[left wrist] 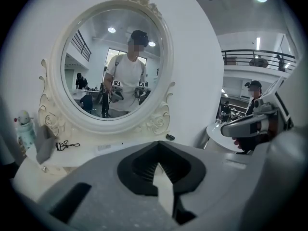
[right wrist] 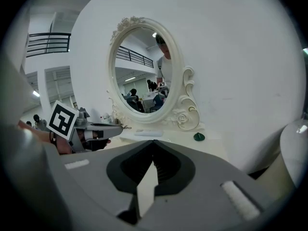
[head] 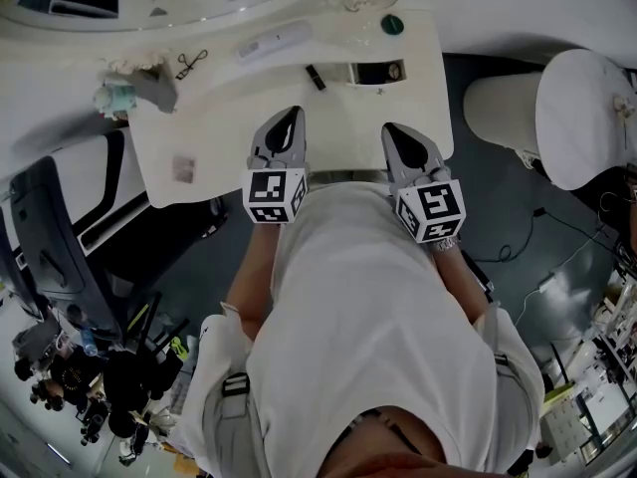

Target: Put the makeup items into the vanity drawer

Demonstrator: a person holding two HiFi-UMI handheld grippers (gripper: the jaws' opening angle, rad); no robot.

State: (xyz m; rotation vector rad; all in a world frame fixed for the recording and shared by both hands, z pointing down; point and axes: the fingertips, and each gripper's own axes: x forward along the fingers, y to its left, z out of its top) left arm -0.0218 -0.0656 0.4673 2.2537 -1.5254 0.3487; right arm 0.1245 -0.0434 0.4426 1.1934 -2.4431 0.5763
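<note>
In the head view, the person's white shirt covers the front edge of the vanity table [head: 199, 157]. What sits in a dark slot [head: 376, 72] at 12 o'clock from the right gripper [head: 398, 135] is unclear. This gripper and the left gripper [head: 286, 122] hang over the white top, jaws together and empty. An eyelash curler [head: 191, 63], a white flat case [head: 274, 41] and a green cap [head: 392, 25] lie at the back. A white stool [head: 587, 118] stands at 3 o'clock on the dark floor.

In the left gripper view, the jaws are closed on nothing. An oval mirror [left wrist: 118, 64] is at 12 o'clock, the curler [left wrist: 65, 145] at 9.

In the right gripper view, the jaws are closed and empty. The cap [right wrist: 199, 137] is at 1 o'clock. The left gripper [right wrist: 115, 128] at 9 o'clock blocks the table's far end.
</note>
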